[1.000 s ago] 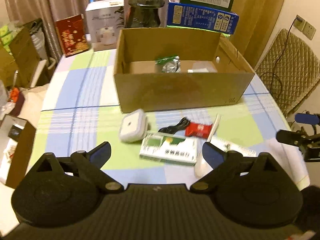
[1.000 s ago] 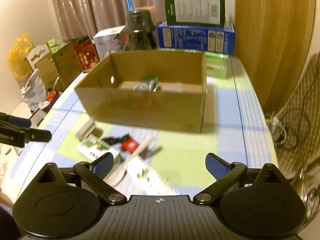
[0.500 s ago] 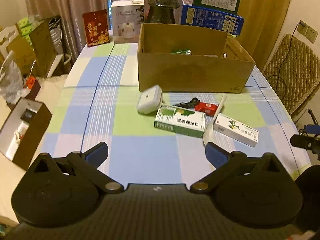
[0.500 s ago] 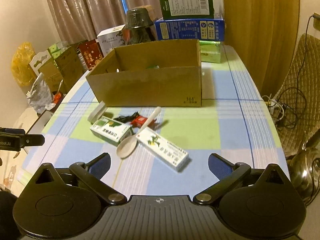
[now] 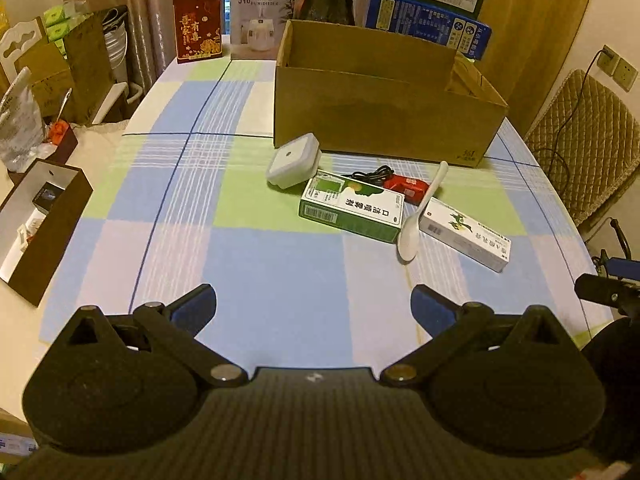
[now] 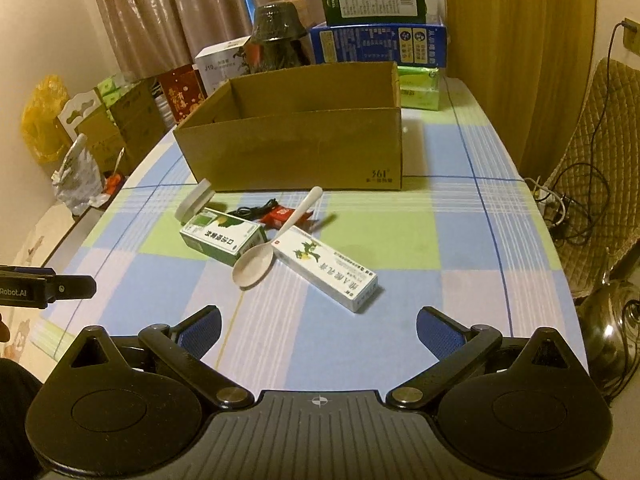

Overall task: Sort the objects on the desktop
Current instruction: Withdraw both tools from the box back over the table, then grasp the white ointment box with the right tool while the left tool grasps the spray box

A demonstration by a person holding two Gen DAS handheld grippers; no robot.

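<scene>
Green packet (image 6: pixel 418 87) behind cardboard box (image 6: pixel 304 152): right view only.

Open cardboard box (image 5: pixel 384 120) upright on table. Just in front: white square case (image 5: pixel 294 160) leaning on it, green-white carton (image 5: pixel 352 211) flat, black cable (image 5: pixel 370 172), red packet (image 5: pixel 408 187), white spoon (image 5: pixel 420 216), white carton (image 5: pixel 466 234).

The surface (image 5: pixel 280 280) wears a smooth matt checked cloth. The open box (image 5: pixel 380 120) is plain matt brown cardboard. The two medicine cartons, green (image 5: pixel 352 208) and white (image 5: pixel 466 234), are printed card with a slight sheen. The spoon (image 5: pixel 416 220) and the square white case (image 5: pixel 294 160) look like smooth plastic. Each claw carries ribbed blue pads (image 6: pixel 434 330) on matt black plastic.
</scene>
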